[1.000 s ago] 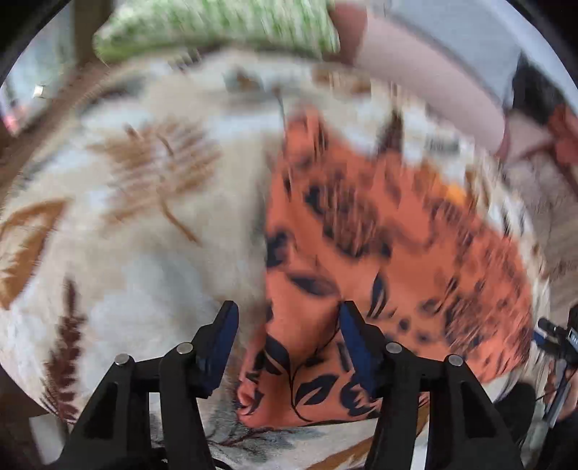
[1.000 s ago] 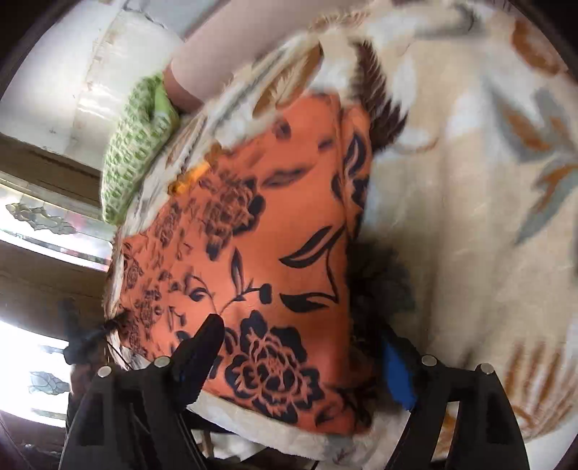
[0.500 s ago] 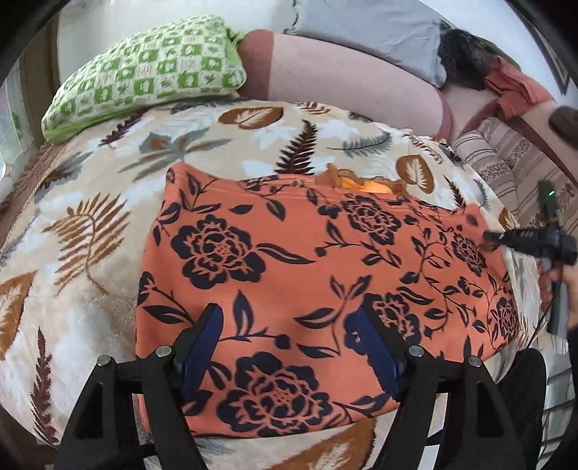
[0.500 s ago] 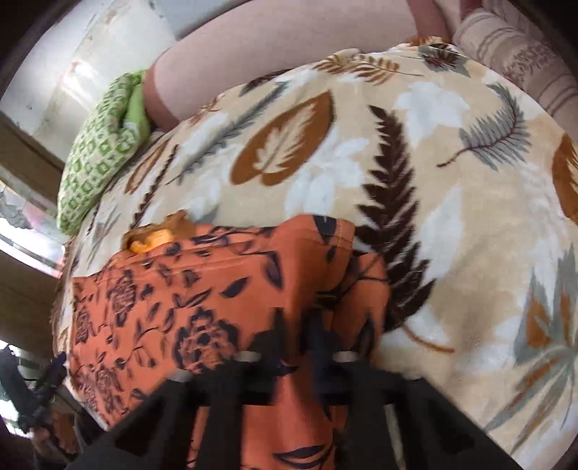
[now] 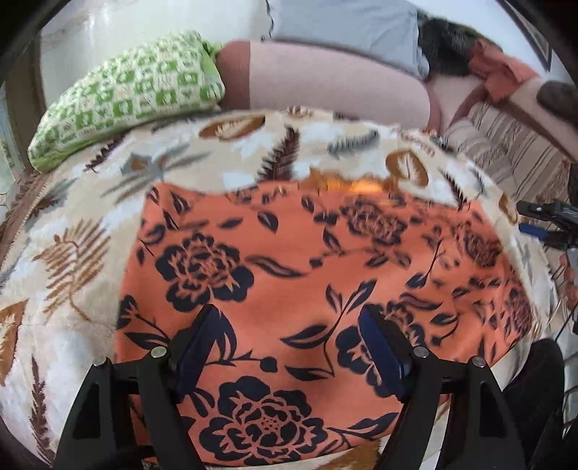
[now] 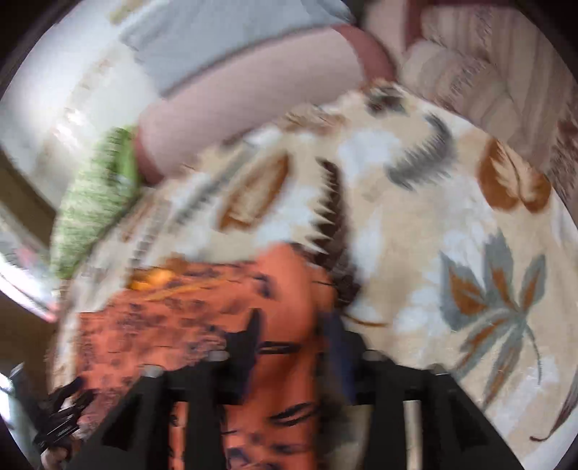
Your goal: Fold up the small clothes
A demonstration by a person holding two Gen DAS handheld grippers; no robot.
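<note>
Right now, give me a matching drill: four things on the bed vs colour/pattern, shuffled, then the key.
Things:
1. garment
2. blanket
3. pillow
4. bolster

Looks:
A. plain pink
B. green and white checks
C. orange with dark flowers
D. cream with brown and grey leaves

Pairs: 1-C, 2-D, 3-B, 4-A

A soft cream blanket with brown and grey leaves (image 5: 90, 231) covers the bed. A green and white checked pillow (image 5: 133, 94) lies at its far edge, beside a long pink bolster (image 5: 336, 86). A grey pillow (image 5: 343, 32) leans on the white wall (image 5: 108, 32). A striped beige cushion (image 5: 513, 152) sits at the right.
</note>
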